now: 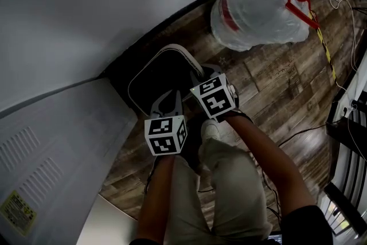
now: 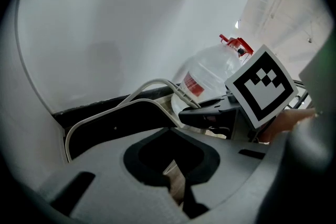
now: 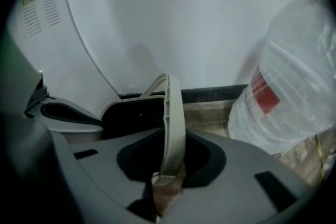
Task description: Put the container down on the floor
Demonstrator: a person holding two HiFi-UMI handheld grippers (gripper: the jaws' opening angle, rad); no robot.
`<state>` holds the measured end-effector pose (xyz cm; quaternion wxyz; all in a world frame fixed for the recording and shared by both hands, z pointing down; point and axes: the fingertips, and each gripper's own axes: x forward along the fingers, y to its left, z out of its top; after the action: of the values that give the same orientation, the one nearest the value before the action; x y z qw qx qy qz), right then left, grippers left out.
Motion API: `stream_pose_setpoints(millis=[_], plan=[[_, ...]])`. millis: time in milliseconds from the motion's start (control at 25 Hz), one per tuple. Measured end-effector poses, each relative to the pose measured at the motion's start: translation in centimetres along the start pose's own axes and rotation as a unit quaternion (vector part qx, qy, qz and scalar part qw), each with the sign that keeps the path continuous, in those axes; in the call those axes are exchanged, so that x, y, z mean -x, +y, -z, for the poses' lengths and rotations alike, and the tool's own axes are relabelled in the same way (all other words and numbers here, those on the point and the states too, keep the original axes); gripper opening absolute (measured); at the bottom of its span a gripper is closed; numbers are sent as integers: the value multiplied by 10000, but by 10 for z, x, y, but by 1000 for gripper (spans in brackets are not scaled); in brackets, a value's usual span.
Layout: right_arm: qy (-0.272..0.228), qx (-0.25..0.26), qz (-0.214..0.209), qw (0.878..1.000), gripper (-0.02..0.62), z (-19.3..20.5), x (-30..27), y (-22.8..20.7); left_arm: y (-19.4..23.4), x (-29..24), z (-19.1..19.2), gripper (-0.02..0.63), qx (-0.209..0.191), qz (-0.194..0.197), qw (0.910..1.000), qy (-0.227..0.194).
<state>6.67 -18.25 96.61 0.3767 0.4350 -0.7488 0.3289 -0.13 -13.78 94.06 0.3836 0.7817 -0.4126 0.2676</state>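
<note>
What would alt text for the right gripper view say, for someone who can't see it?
A gray gripper pinches the beige handle of a dark container near a white wall. A large clear bottle with a red label sits on the wood floor at right.

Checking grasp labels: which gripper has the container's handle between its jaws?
The right gripper: the beige handle runs between its jaws; the left gripper holds nothing.

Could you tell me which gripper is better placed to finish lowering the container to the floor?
Right. The right gripper already has the handle of the container between its jaws, while the left gripper holds nothing, its jaws just beside the container.
</note>
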Motion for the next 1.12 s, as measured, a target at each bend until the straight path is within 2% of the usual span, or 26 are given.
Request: stream_pose_setpoints(millis=[120,720,1120], plan=[[-5,-173,-72,9998,99,4,-7,-1,2,-5,0,17,-13,-13,10000,-9],[246,-307,49,9992,232,22,-33,-21,3,-23,1,17,-24,15,10000,-45],[171,-500,159,9985,242,15,-30,-36,-7,-17,-10,17,46,158,9998,-133]])
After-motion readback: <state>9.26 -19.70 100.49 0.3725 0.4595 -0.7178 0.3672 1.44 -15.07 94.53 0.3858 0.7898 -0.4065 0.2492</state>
